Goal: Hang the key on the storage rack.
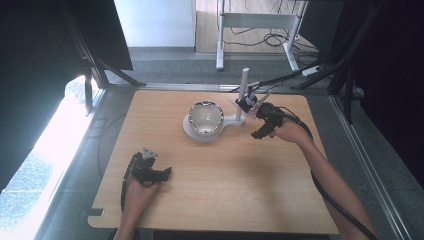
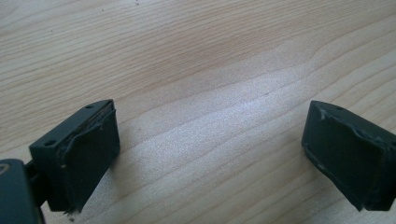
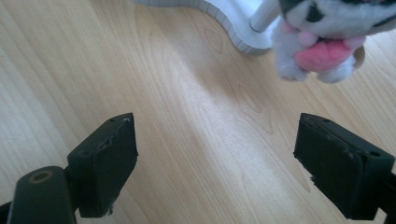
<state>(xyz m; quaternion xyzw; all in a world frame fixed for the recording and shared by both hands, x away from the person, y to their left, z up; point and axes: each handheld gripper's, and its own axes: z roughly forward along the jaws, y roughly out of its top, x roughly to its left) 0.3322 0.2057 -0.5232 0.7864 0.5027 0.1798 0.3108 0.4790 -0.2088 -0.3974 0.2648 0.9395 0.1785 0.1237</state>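
Observation:
A shiny metal bowl [image 1: 205, 117] sits on a white stand [image 1: 192, 131] mid-table. The stand has an upright white post [image 1: 243, 92] at its right end. A small white, grey and pink plush toy [image 1: 248, 104] is right beside that post, and in the right gripper view the plush toy [image 3: 322, 37] shows at the upper right, close to the post [image 3: 264, 16]. My right gripper [image 1: 256, 114] is just right of the toy, and its jaws [image 3: 217, 158] stand open over bare wood, short of the toy. My left gripper [image 1: 167, 173] rests near the front left, open [image 2: 210, 154], nothing between its jaws.
The wooden table [image 1: 220, 200] has a notch at its front left corner. Cables trail from both grippers off the near edge. Beyond the far edge stand a white table frame [image 1: 260, 22] and dark tripod legs.

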